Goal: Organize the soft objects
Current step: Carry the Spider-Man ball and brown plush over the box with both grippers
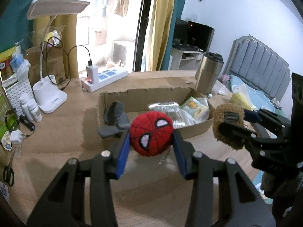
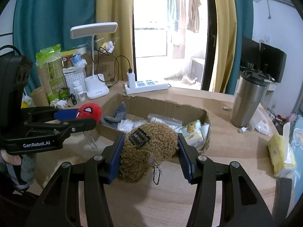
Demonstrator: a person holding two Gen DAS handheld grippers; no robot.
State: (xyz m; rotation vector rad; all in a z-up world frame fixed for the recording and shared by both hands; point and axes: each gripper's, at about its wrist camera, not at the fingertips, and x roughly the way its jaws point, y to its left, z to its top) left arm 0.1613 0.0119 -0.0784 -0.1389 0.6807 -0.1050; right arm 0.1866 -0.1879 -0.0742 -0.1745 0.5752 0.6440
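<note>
My left gripper (image 1: 151, 138) is shut on a red spider-mask plush (image 1: 151, 133), held above the desk just in front of the cardboard box (image 1: 117, 97). My right gripper (image 2: 149, 147) is shut on a curly brown plush (image 2: 149, 151) with a black label and a hanging ball chain. In the left wrist view the brown plush (image 1: 228, 124) and the right gripper (image 1: 236, 124) show at the right. In the right wrist view the red plush (image 2: 89, 111) and the left gripper (image 2: 79, 117) show at the left. A grey plush (image 1: 115, 121) hangs over the box's near left corner.
The box holds clear packets (image 1: 164, 107) and a printed tissue pack (image 1: 197, 109). Behind it lie a white power strip (image 1: 106, 77), a desk lamp (image 1: 49, 94) and small bottles (image 1: 32, 107). A steel tumbler (image 2: 248, 102) stands right of the box. Scissors (image 1: 8, 174) lie at the left.
</note>
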